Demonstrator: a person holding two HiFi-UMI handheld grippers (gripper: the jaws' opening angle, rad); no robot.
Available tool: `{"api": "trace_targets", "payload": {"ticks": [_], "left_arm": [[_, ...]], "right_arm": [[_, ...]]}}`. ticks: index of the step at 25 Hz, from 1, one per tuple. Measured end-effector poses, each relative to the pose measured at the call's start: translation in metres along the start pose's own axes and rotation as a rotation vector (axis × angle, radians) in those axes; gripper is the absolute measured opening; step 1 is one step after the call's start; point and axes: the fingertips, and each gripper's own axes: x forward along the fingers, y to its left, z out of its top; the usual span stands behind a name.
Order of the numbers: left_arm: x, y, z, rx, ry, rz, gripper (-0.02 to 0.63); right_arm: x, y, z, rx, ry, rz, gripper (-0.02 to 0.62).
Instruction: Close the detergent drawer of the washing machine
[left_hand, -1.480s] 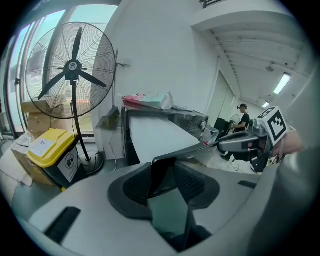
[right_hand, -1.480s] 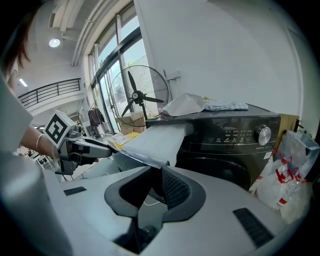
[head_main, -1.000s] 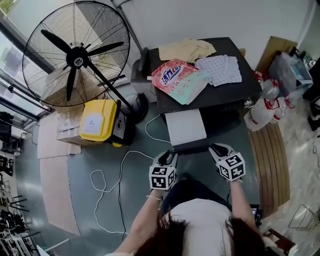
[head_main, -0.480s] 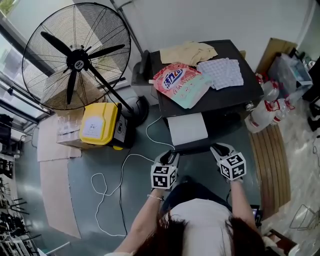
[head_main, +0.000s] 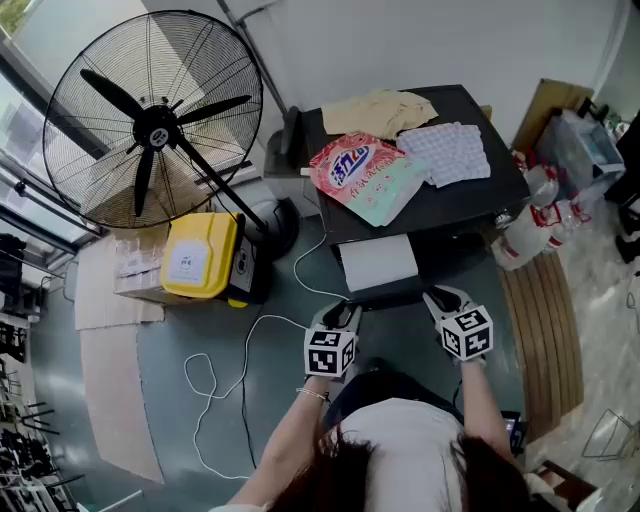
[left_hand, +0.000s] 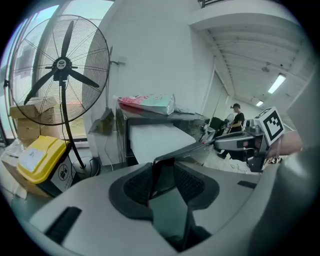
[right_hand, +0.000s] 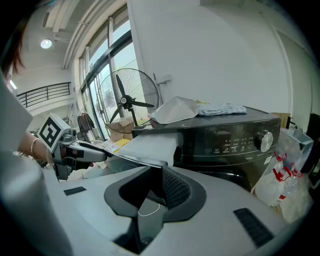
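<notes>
The black washing machine (head_main: 450, 200) has its white detergent drawer (head_main: 378, 262) pulled out toward me, ending in a dark front panel (head_main: 388, 293). My left gripper (head_main: 342, 314) is at the panel's left end and my right gripper (head_main: 437, 298) at its right end. In the left gripper view the panel (left_hand: 186, 151) runs into the gap of the left gripper (left_hand: 164, 182), lying against one pad, with room at the other. In the right gripper view the panel's end (right_hand: 134, 161) sits inside the right gripper (right_hand: 150, 187) in the same loose way. Neither pair of pads clamps it.
A pink detergent bag (head_main: 363, 176) and folded cloths (head_main: 447, 152) lie on the machine's top. A large floor fan (head_main: 150, 120) and a yellow box (head_main: 196, 258) stand to the left. A white cable (head_main: 215, 370) loops on the floor. Bagged bottles (head_main: 525, 225) stand on the right.
The white drawer shows shorter than before: it has slid partway into the machine, with both grippers moving forward along with its front panel.
</notes>
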Motion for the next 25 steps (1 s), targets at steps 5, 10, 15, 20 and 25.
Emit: {"api": "trace_targets", "payload": {"ticks": [5,10,15,20,25], "left_arm": [[0.005,0.006,0.006,0.000,0.003,-0.007,0.146],[0.010,0.010,0.012,0.000,0.002,-0.021,0.147],[0.016,0.018,0.019,-0.002,0.000,-0.025,0.146],[0.021,0.023,0.025,0.002,0.000,-0.031,0.146],[0.024,0.027,0.029,0.009,-0.003,-0.039,0.146]], "right_arm": [[0.007,-0.003,0.005,0.003,-0.008,-0.012,0.089],[0.012,-0.006,0.011,0.009,-0.014,-0.029,0.089],[0.021,-0.009,0.018,0.009,-0.016,-0.044,0.089],[0.027,-0.013,0.024,0.019,-0.018,-0.059,0.088],[0.030,-0.014,0.028,0.020,-0.023,-0.065,0.089]]}}
